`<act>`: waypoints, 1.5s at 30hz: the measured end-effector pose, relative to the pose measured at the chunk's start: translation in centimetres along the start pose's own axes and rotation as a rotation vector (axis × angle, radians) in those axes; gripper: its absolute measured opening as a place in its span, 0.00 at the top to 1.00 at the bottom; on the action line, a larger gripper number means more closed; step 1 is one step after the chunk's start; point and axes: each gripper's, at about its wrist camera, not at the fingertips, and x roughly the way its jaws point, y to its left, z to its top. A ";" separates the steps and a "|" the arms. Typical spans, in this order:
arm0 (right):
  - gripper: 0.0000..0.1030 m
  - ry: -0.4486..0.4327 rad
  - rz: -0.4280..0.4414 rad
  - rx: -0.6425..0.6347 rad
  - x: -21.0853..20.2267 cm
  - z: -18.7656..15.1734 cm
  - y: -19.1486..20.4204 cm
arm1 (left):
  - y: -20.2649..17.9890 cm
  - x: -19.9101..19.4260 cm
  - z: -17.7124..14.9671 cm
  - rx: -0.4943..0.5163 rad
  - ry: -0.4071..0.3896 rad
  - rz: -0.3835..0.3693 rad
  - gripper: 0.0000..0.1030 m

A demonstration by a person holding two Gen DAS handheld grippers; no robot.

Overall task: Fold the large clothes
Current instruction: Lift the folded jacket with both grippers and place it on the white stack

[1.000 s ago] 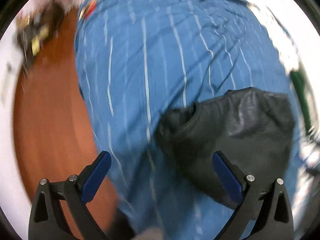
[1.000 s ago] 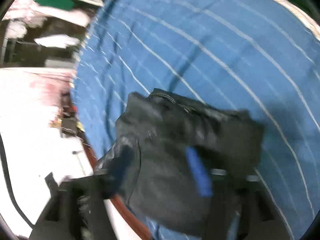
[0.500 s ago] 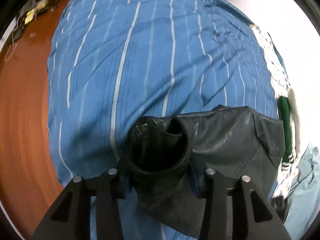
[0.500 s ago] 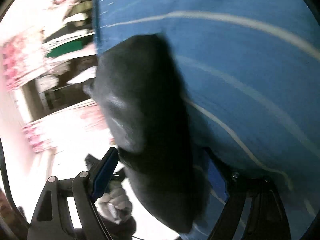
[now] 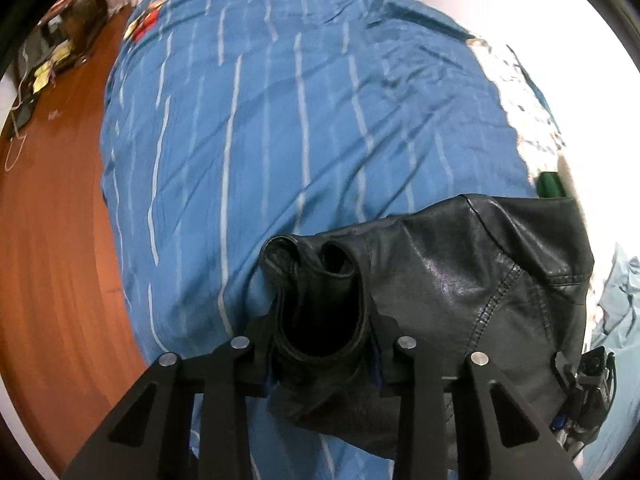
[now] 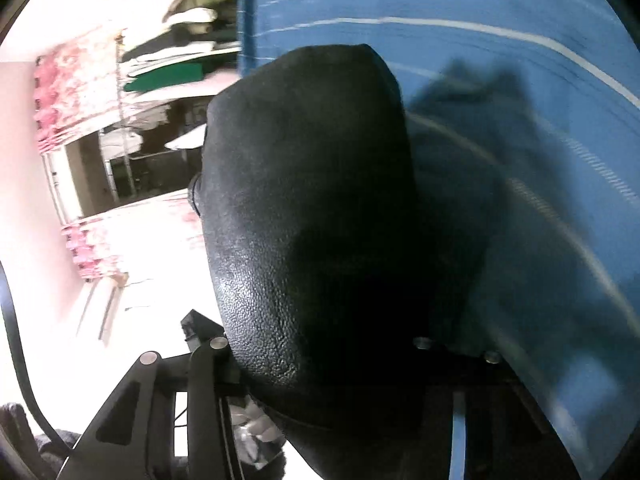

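Note:
A black leather jacket lies bunched at the near right of a bed with a blue white-striped cover. My left gripper is shut on the jacket's rolled sleeve cuff. In the right wrist view the jacket fills the middle, lifted in front of the cover. My right gripper is shut on a fold of it; the right finger is mostly hidden in dark shadow.
An orange-brown wooden floor runs left of the bed, with clutter at the far left. Patterned and green fabric lies at the bed's right edge. Shelves with folded clothes stand beyond the bed.
Both grippers were open a second ago and have closed on the jacket. The right gripper has lifted its part so the jacket now blocks most of its view.

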 end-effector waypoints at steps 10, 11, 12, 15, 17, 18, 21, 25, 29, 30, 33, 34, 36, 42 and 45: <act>0.55 -0.152 0.071 0.048 -6.3 -0.2 7.5 | -9.6 -2.7 9.4 0.161 0.018 -0.170 0.72; 0.55 -0.185 0.082 0.052 -7.3 0.4 8.5 | -10.8 -2.7 10.4 0.178 0.019 -0.191 0.72; 0.55 -0.217 0.087 0.053 -8.1 0.9 9.4 | -12.9 -2.7 12.1 0.209 0.019 -0.224 0.72; 0.56 -0.304 0.109 0.057 -10.5 2.9 11.7 | -18.7 -2.3 16.2 0.278 0.029 -0.303 0.72; 0.56 -0.381 0.118 0.063 -12.7 4.7 13.2 | -22.5 -2.0 18.5 0.324 0.030 -0.346 0.72; 0.56 -0.417 0.121 0.057 -13.8 5.7 13.9 | -25.3 -1.9 19.9 0.356 0.027 -0.378 0.72; 0.56 -0.507 0.148 0.048 -17.2 8.9 15.2 | -32.4 -1.4 22.3 0.436 0.011 -0.441 0.72; 0.56 -0.609 0.171 0.036 -23.1 14.4 16.1 | -41.3 0.6 24.5 0.487 0.006 -0.497 0.72; 0.56 -0.662 0.184 0.025 -28.8 20.4 15.6 | -49.1 4.3 25.7 0.527 0.004 -0.521 0.72; 0.56 -0.668 0.184 0.022 -29.5 22.0 15.6 | -51.2 5.7 25.8 0.536 0.011 -0.523 0.72; 0.56 -0.687 0.183 0.026 -32.5 27.0 14.1 | -55.3 9.9 25.9 0.564 0.028 -0.518 0.72; 0.56 -0.689 0.181 0.034 -33.8 28.6 12.9 | -56.2 11.0 25.6 0.582 0.032 -0.509 0.72; 0.56 -0.685 0.179 0.063 -35.6 29.8 10.8 | -57.7 14.0 24.6 0.619 0.054 -0.478 0.72; 0.51 -0.675 0.061 0.145 -38.3 31.5 5.1 | -58.7 20.3 21.3 0.722 0.105 -0.365 0.66; 0.44 -0.662 -0.034 0.144 -38.5 31.6 5.1 | -58.8 21.3 20.8 0.772 0.099 -0.327 0.65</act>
